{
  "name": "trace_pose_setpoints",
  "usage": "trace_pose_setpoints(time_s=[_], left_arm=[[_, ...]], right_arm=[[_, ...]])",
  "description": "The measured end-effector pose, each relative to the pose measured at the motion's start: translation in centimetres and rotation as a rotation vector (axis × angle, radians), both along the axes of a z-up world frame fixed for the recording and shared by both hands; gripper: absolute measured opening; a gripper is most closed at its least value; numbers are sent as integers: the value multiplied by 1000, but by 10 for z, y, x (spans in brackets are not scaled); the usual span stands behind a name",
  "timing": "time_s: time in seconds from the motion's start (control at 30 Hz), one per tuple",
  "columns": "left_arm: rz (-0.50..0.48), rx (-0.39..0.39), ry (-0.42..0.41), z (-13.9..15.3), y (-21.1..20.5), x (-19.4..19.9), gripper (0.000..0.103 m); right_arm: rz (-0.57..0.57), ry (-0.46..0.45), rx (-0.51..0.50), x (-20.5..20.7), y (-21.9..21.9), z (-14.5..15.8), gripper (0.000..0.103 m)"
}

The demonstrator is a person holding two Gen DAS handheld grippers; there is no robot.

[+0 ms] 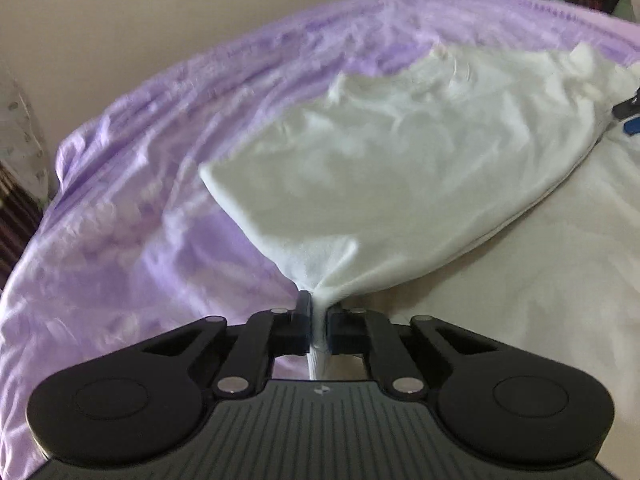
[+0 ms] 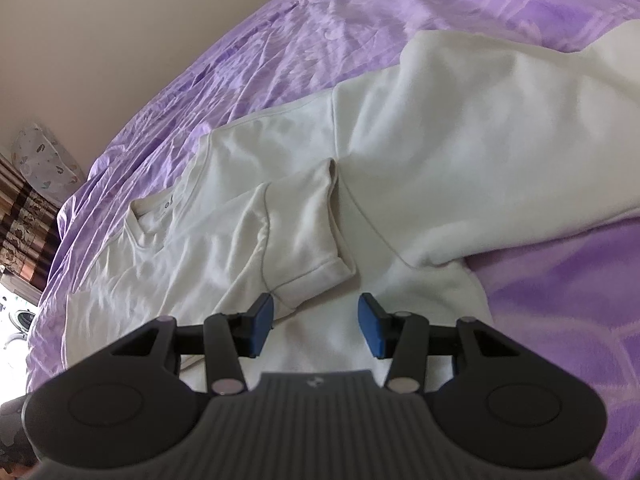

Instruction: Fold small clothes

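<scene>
Pinching a bunched corner of the white shirt (image 1: 384,168), the left gripper (image 1: 319,320) has its jaws clamped tight on the cloth, which fans out from the grip in a lifted, stretched sheet above the purple bedspread (image 1: 120,240). At the far right edge of that view, a dark and blue piece of the other tool shows just beside the raised fabric.

In the right wrist view, the shirt (image 2: 280,208) lies spread on the purple bedspread (image 2: 320,20), its V-neck toward the left, a short sleeve (image 2: 304,224) folded inward over the chest, and a large flap of the body turned over to the right. The right gripper (image 2: 316,324) hovers over the shirt just below the sleeve's hem, its blue pads (image 2: 262,324) spread apart and holding nothing. A patterned curtain (image 2: 24,232) hangs at the far left.
</scene>
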State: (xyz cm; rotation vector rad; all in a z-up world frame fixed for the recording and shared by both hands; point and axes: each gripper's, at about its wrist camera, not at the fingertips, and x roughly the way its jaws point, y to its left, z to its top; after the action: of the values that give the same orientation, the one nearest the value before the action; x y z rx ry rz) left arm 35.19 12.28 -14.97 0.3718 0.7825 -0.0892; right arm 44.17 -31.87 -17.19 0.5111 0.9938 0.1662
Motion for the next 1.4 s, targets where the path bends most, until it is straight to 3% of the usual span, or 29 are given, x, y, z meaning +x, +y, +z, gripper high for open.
trace_pose_setpoints(time_s=[0.07,0.13,0.23,0.33,0.47,0.57,0.7,0.73,0.8,0.83,0.87,0.93,1.0,1.07,1.13,1.27,1.4], left_arm=[[3,25,-29,5,9,-9,6],[27,7,20,0,20,-7,6],[72,-46,82,-8,27,0,8],[111,-103,147,-3,34,5,20],[121,-242,225,15,64,-5,24],[115,-340,181,40,78,-17,25],[186,-443,111,58,84,-3,26],[207,-445,106,58,82,3,25],[236,-455,104,53,76,19,20],[241,-461,107,50,72,25,16],[247,-454,112,45,67,30,14],[252,-413,132,32,57,37,10],[273,-299,173,13,48,42,8],[277,-237,192,-3,44,43,9],[287,-222,188,-6,45,41,10],[327,-151,212,7,46,39,10],[341,-245,193,30,58,26,11]], right_arm=[[5,0,7,0,0,0,43],[14,8,10,0,1,-2,43],[14,13,2,0,4,-5,43],[8,20,6,-2,4,-2,43],[-2,20,12,-6,-3,4,43],[-37,48,85,-3,-12,0,43],[-84,97,172,4,-12,-16,42],[-98,98,184,6,-10,-19,41],[-121,93,195,10,-6,-21,25],[-133,89,198,10,-5,-20,5],[-144,73,194,9,-5,-16,0],[-127,5,169,5,-2,1,0],[-84,-36,73,2,4,15,0],[-51,-10,5,4,7,14,0],[-44,59,-27,7,6,0,2],[-122,128,29,5,-12,-1,3],[-142,60,-26,-9,-37,41,10]])
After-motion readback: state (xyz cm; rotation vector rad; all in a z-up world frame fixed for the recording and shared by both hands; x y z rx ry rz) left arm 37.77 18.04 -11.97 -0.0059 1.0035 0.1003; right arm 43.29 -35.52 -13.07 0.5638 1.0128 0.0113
